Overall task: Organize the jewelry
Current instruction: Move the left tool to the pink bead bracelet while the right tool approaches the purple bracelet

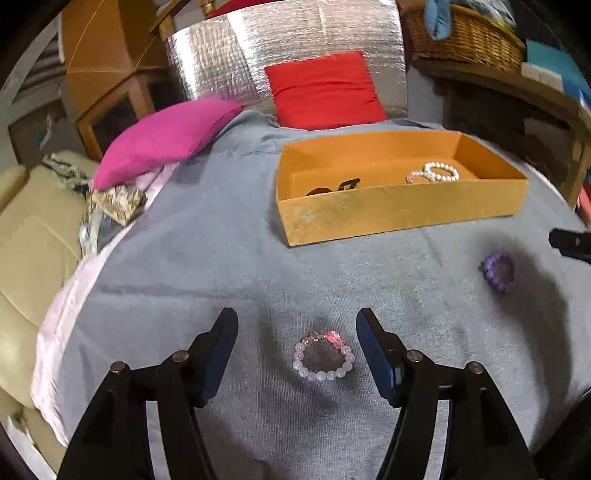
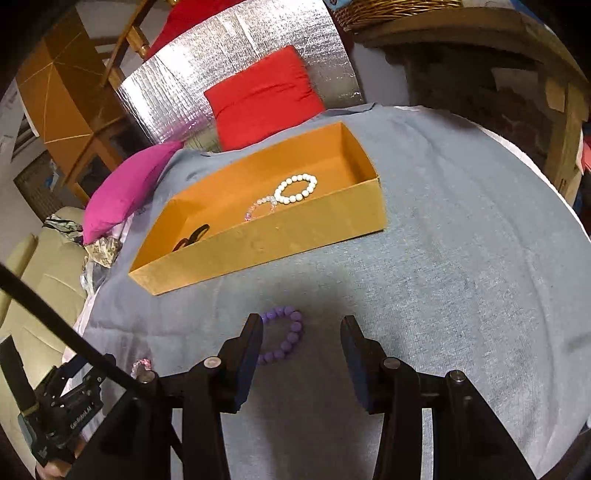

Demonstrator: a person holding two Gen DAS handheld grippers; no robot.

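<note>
An orange box (image 1: 399, 210) stands on the grey cloth; it also shows in the right wrist view (image 2: 266, 236). Inside lie a white pearl bracelet (image 2: 295, 188), a clear pink bracelet (image 2: 258, 207) and a dark item (image 2: 192, 238). A pale pink bead bracelet (image 1: 323, 356) lies on the cloth between the fingers of my open left gripper (image 1: 297, 325). A purple bead bracelet (image 2: 286, 334) lies between the fingers of my open right gripper (image 2: 302, 325), close to the left finger; it also shows in the left wrist view (image 1: 498, 271). Both grippers are empty.
A magenta cushion (image 1: 166, 136) and a red cushion (image 1: 325, 90) lie at the far side of the cloth, before a silver foil panel (image 1: 288, 40). A wicker basket (image 1: 465, 33) sits on a wooden shelf at right. A cream sofa (image 1: 33, 243) is at left.
</note>
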